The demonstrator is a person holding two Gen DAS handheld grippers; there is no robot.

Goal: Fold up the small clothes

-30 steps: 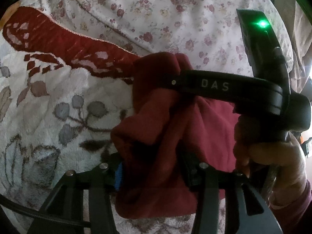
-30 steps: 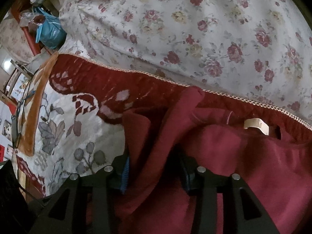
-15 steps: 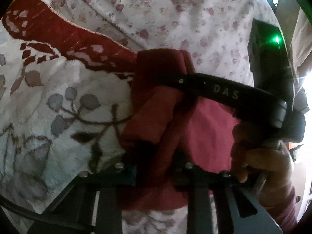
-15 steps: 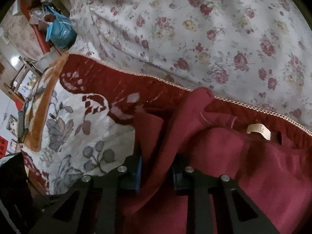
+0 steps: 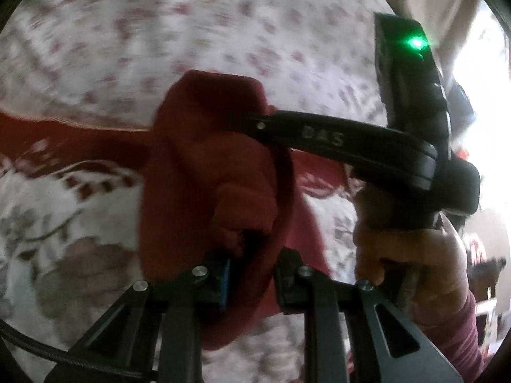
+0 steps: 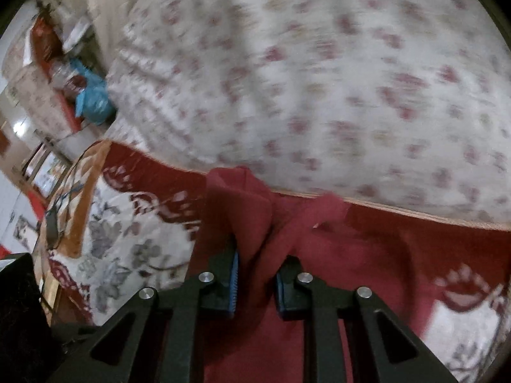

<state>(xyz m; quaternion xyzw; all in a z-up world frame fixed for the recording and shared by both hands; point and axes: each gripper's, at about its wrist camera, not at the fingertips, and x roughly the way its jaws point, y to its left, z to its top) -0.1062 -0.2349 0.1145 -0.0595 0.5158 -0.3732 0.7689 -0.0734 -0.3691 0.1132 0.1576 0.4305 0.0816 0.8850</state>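
Observation:
A dark red garment (image 5: 204, 159) hangs bunched and lifted off the patterned blanket (image 5: 64, 223). In the left wrist view my left gripper (image 5: 252, 274) is shut on a fold of it, with the cloth pinched between the pads. One of the right gripper's fingers (image 5: 319, 137) reaches into the garment's top edge from the right, and a hand (image 5: 408, 255) holds that gripper. In the right wrist view my right gripper (image 6: 255, 281) is closing its jaws on another fold of the garment (image 6: 242, 210), and the pads press on the cloth. Both views are blurred.
A floral sheet (image 6: 319, 79) covers the far side of the bed, beyond the blanket's red border (image 6: 415, 229). A blue bag (image 6: 92, 102) and furniture stand at the far left. A bright window or doorway (image 5: 479, 95) lies to the right.
Both grippers closed on the garment's folds and rose with it. The cloth now hangs bunched above the blanket, and its pale label is out of sight.

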